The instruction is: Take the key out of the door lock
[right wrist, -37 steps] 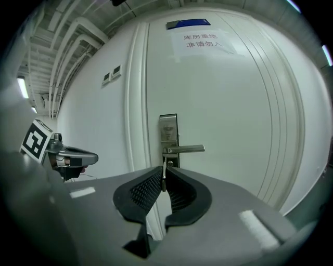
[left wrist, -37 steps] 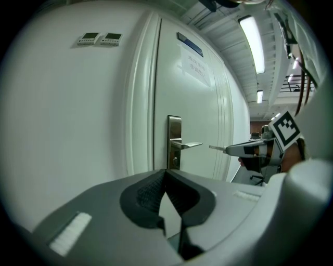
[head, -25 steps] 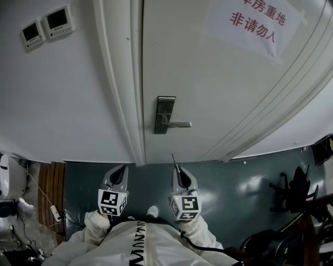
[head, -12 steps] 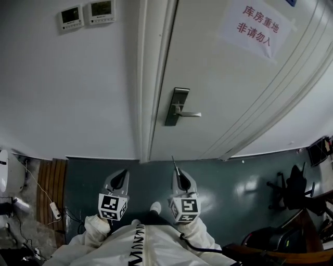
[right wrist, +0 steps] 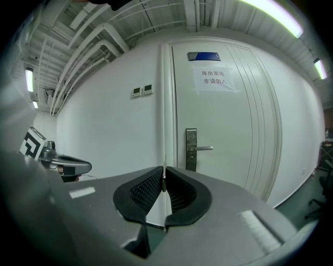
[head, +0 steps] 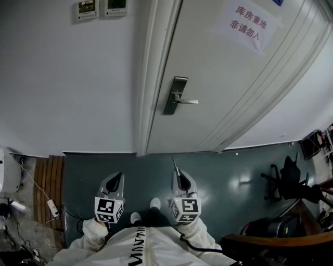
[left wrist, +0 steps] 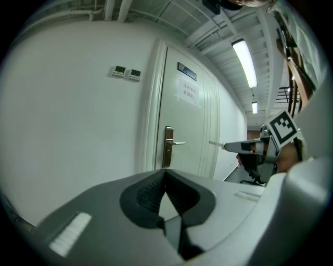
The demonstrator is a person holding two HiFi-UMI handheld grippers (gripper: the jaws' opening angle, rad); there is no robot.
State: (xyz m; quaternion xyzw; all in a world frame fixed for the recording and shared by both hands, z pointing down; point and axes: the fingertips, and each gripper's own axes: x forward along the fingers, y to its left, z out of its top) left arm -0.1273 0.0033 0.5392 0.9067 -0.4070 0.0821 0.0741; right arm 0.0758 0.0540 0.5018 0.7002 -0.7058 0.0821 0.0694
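The door's metal lock plate (head: 175, 95) with its lever handle (head: 188, 101) is well ahead of both grippers, also seen in the left gripper view (left wrist: 169, 147) and the right gripper view (right wrist: 191, 149). My right gripper (head: 177, 173) is shut on a thin metal key (head: 174, 160) whose blade sticks out past the tips. That key (right wrist: 164, 174) shows pinched edge-on between the pads of the right gripper (right wrist: 163, 182), and its tip (left wrist: 214, 143) shows from the side. My left gripper (head: 117, 176) hangs beside it, shut (left wrist: 165, 175) with nothing in it.
White door (head: 223, 78) with a paper sign (head: 248, 26), its frame (head: 151, 78) to the left. Two wall control panels (head: 99, 8) sit up left. A dark office chair (head: 291, 179) stands at the right; a power strip and cable (head: 52, 208) lie at the left on the green floor (head: 145, 166).
Both grippers have drawn back from the door side by side. The lock plate now looks smaller and farther off, and more floor shows between grippers and door. Jaws are unchanged.
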